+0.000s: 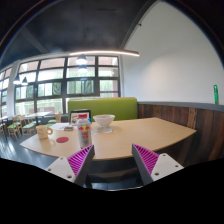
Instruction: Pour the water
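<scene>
Gripper [113, 160] fingers spread wide, empty. At frame centre-left, the mug [43, 130] on the wooden table [125, 140] looks rigid, probably slippery; grasp its body.

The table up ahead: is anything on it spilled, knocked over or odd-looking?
Nothing stands out. On the table, the mug and bowl stand upright, with no spill visible. The gripper is open, holding nothing.

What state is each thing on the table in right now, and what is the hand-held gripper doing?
hand-held gripper: open, holding nothing, short of the table
mug: upright on the table, contents not visible
white bowl: upright on the table, contents not visible
patterned cup: upright, beyond the fingers
table: bearing these things
</scene>
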A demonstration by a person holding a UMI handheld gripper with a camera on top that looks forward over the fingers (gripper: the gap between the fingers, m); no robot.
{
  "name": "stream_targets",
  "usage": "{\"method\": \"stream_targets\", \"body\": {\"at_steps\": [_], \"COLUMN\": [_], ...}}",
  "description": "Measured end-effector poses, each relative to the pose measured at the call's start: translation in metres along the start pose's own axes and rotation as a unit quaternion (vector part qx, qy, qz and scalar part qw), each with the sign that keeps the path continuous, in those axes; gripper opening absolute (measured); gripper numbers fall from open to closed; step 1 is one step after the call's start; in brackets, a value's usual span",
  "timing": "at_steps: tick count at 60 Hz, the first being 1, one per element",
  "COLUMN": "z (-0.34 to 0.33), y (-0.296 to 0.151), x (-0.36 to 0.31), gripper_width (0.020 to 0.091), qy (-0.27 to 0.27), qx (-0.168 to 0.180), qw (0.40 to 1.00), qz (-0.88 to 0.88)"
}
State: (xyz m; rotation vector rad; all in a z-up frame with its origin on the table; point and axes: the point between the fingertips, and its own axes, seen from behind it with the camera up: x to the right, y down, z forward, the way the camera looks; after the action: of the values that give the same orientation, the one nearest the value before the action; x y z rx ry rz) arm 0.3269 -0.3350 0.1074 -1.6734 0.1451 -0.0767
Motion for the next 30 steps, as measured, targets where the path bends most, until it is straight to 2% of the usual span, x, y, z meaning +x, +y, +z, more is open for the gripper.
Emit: {"method": "stream_targets", "body": {"at_steps": [7, 17, 22, 30], "z": [0.003, 0.012, 0.003, 0.024], "y": [0.009, 0.018, 0.010, 0.018], "x": [0.010, 0.015, 0.002, -0.020], "gripper_width": [0.0811, 0.0810, 0.0811, 0.0810], "qy": [0.013, 0.003, -0.001, -0.025], "qx": [-0.003, -0.011, -0.011, -0.012], "qw": [1.000, 1.000, 1.000, 1.000], "qz": [0.002, 0.024, 0.020, -0.006]}}
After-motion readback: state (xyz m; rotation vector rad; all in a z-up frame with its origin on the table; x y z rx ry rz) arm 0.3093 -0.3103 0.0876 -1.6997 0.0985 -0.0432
